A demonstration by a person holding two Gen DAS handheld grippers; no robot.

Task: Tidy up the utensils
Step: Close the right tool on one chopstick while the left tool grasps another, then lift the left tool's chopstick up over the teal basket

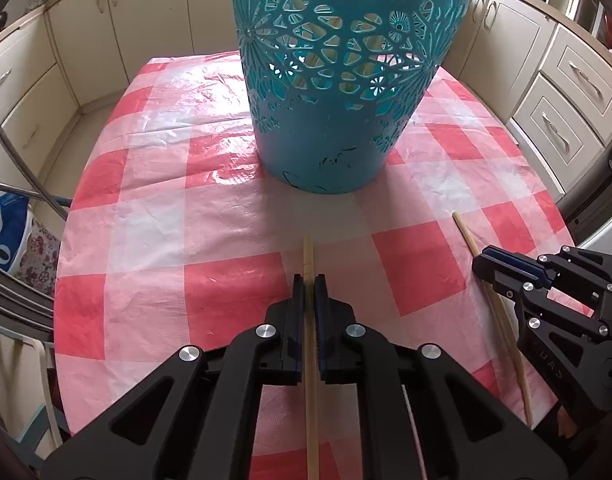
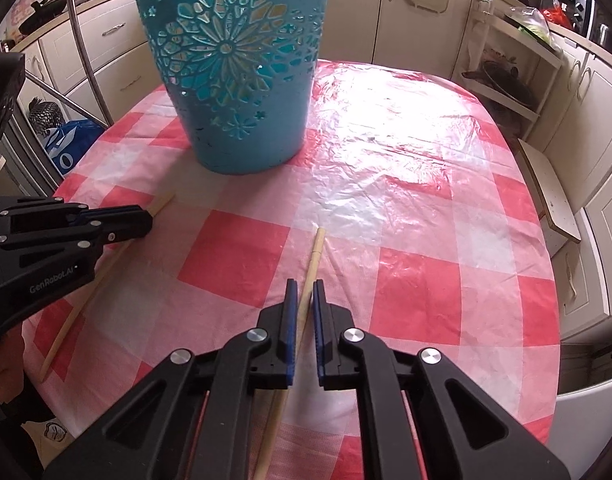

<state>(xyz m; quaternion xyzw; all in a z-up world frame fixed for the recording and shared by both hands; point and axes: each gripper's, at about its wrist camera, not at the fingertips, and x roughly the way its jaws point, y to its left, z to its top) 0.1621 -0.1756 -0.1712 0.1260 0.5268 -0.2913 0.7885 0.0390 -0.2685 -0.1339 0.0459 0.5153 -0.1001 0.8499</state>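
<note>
A teal perforated basket [image 1: 337,76] stands on the red-and-white checked table [image 1: 158,208]; it also shows in the right wrist view [image 2: 234,68]. My left gripper [image 1: 309,280] is shut on a wooden chopstick [image 1: 308,256] that runs forward between its pads. My right gripper [image 2: 305,286] has a second chopstick [image 2: 316,250] lying between its pads, with a small gap on the right side. In the left wrist view the right gripper [image 1: 485,264] sits over that chopstick [image 1: 465,232]. In the right wrist view the left gripper [image 2: 146,220] holds its chopstick [image 2: 162,204].
Cream kitchen cabinets [image 1: 565,92] ring the table. A blue-and-white bag [image 2: 66,148] and metal rails [image 1: 18,192] stand at the left. A low wooden shelf [image 2: 549,196] is at the right. Thin sticks show through the basket's holes.
</note>
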